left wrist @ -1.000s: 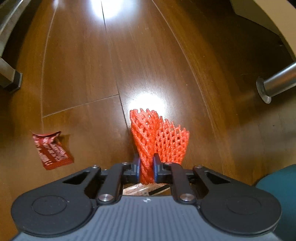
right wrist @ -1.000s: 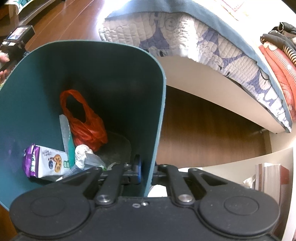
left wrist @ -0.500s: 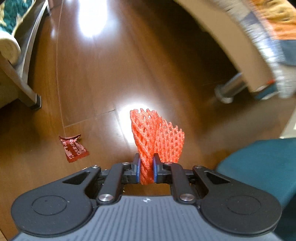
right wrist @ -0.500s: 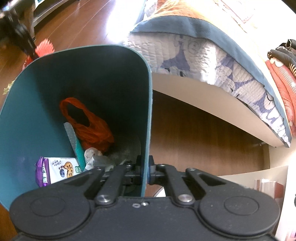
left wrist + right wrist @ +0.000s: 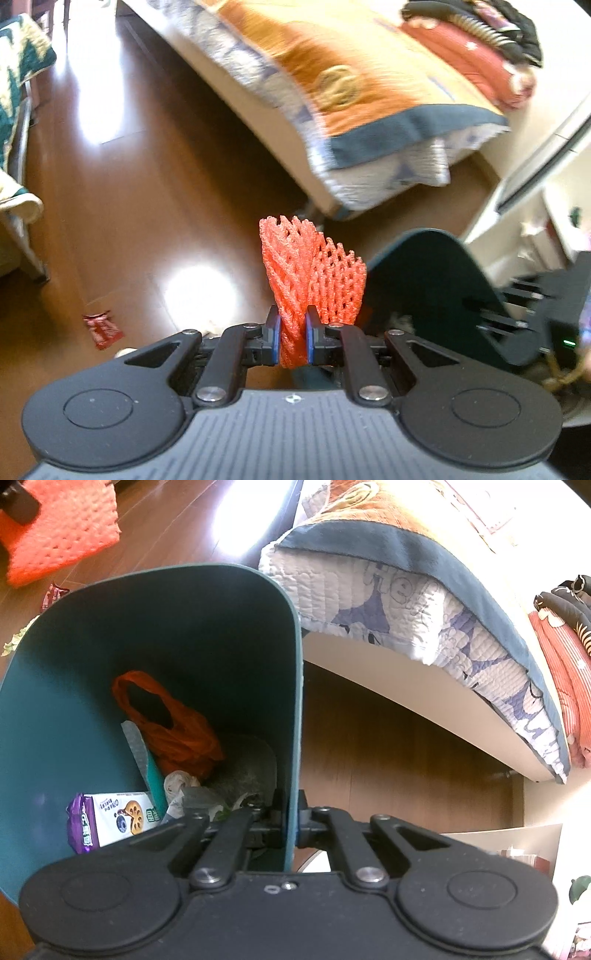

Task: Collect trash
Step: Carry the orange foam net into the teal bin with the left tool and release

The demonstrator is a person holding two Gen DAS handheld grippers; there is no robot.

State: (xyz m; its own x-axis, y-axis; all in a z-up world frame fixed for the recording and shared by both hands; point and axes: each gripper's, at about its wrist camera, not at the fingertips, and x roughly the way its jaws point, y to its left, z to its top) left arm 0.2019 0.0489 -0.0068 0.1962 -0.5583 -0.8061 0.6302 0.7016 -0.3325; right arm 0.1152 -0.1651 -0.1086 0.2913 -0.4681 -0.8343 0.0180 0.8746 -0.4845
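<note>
My left gripper (image 5: 291, 341) is shut on an orange foam fruit net (image 5: 312, 275), held high above the wooden floor. The same net (image 5: 62, 528) shows blurred at the top left of the right wrist view. My right gripper (image 5: 291, 818) is shut on the right wall of a teal bin (image 5: 291, 686). Inside the bin lie an orange plastic bag (image 5: 173, 727), a purple-and-white snack packet (image 5: 110, 819) and crumpled paper (image 5: 181, 786). The bin (image 5: 424, 266) also shows to the right of the net in the left wrist view. A red wrapper (image 5: 102, 328) lies on the floor at the left.
A bed with a quilt (image 5: 369, 96) fills the upper right of the left wrist view; its quilt (image 5: 424, 602) hangs beside the bin. A chair with a patterned throw (image 5: 14, 122) stands at the far left. Small scraps (image 5: 14, 638) lie on the floor left of the bin. White furniture (image 5: 535, 206) stands at the right.
The left gripper rose from the floor with the net and swung right toward the bin; the red wrapper shrank below. The right gripper's fingers closed onto the bin wall.
</note>
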